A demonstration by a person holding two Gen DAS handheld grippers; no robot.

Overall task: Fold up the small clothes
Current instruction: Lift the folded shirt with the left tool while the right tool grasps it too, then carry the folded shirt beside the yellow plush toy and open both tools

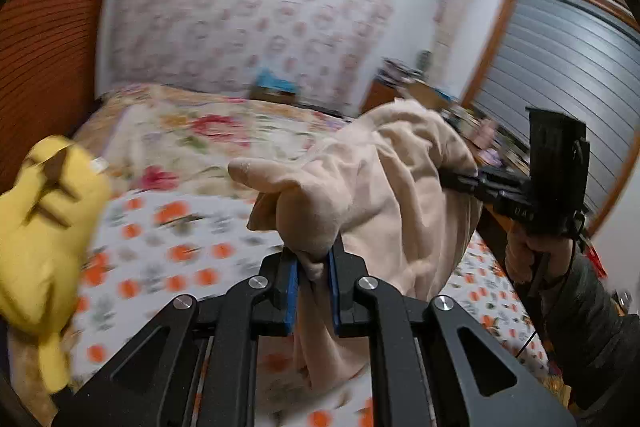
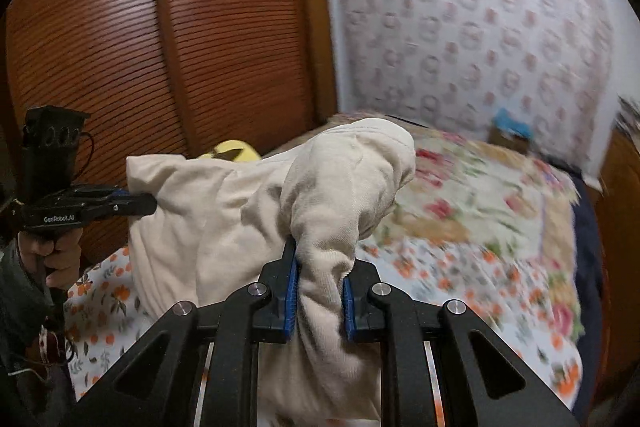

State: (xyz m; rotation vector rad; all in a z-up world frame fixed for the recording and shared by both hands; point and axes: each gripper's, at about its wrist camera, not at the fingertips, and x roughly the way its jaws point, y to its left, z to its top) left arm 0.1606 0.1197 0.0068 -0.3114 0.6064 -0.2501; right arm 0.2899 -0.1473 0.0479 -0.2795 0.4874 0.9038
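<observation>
— Left wrist view first: what do we hold? Our left gripper [image 1: 314, 263] sits at the lower centre of the frame, its blue pads nipped narrow on a bunched edge of the cream garment [image 1: 384, 195], which rises from the jaws and drapes toward the right.

— And at the right edge of that frame our right gripper [image 1: 448, 181] pokes into the same cloth, with our hand [image 1: 536, 259] on its grip.

— From the right wrist view, the right gripper [image 2: 320, 277] at the lower centre is likewise clamped narrow on a thick fold of the cream garment [image 2: 224, 227].

— We see the cloth stretched leftward there to the left gripper [image 2: 150, 205] at mid left, lifted above the orange-flowered bedsheet [image 2: 448, 275].

— A yellow cloth [image 1: 44, 227] fills the left edge of the left wrist view, blurred. Behind, the wooden wardrobe [image 2: 160, 39] takes the upper left of the right wrist view.
</observation>
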